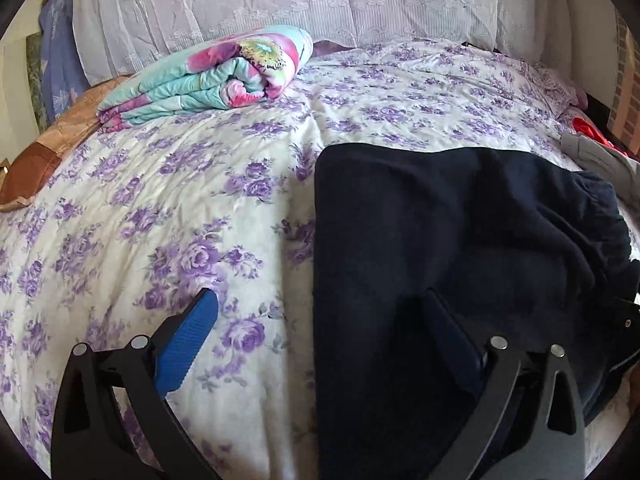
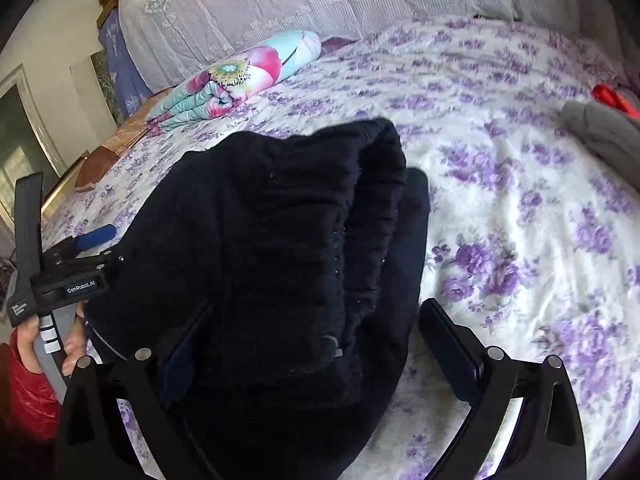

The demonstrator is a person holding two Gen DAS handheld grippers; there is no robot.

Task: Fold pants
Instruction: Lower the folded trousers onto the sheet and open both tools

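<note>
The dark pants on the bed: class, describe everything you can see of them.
The dark pants are navy-black, of thick fleecy fabric with a gathered elastic waistband. They lie folded in layers on the purple-flowered bedsheet, their left edge straight in the left wrist view. The open left gripper straddles that edge, one finger over the cloth. The open right gripper sits at the waistband end. Neither visibly clamps them.

Place: a bedroom in a home.
Bed: a sheet printed with purple flowers (image 1: 208, 208) covers the mattress.
At the bed's head: large white lace-covered pillows (image 1: 248, 4).
On the sheet, near the pillows: a folded floral quilt (image 1: 212, 76).
Beyond the bed's far left edge: a pale wall with a framed opening (image 2: 24, 132).
</note>
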